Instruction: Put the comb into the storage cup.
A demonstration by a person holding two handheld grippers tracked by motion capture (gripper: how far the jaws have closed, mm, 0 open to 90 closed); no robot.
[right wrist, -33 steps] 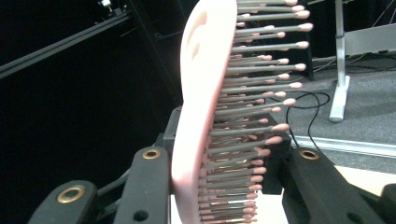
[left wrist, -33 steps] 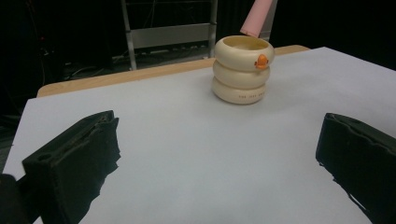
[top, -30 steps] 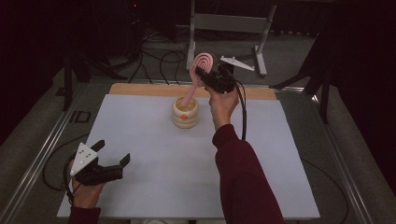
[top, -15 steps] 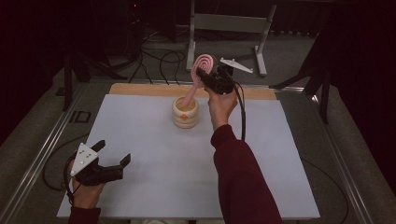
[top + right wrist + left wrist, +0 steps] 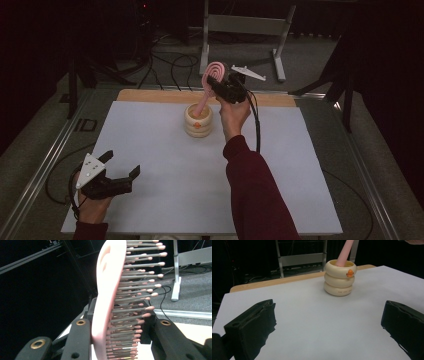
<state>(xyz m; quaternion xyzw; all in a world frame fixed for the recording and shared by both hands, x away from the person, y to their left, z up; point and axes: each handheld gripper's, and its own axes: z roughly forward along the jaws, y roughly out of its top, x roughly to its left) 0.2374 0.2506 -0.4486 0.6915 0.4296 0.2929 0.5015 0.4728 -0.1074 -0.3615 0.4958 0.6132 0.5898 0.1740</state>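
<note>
Glossy cream ringed plastic holder (image 5: 339, 277); matt pink plastic hairbrush (image 5: 107, 290) with grey bristles; smooth matt white sheet (image 5: 165, 165) over wooden desk (image 5: 150, 96).

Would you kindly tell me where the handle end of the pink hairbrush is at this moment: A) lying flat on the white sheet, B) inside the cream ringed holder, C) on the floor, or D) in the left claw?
B: the pink hairbrush, gripped at its head by the right claw, slants down with its handle end inside the cream ringed holder.

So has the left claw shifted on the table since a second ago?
No. The left claw sits at the same spot near the white mat's front-left corner, open.
</note>
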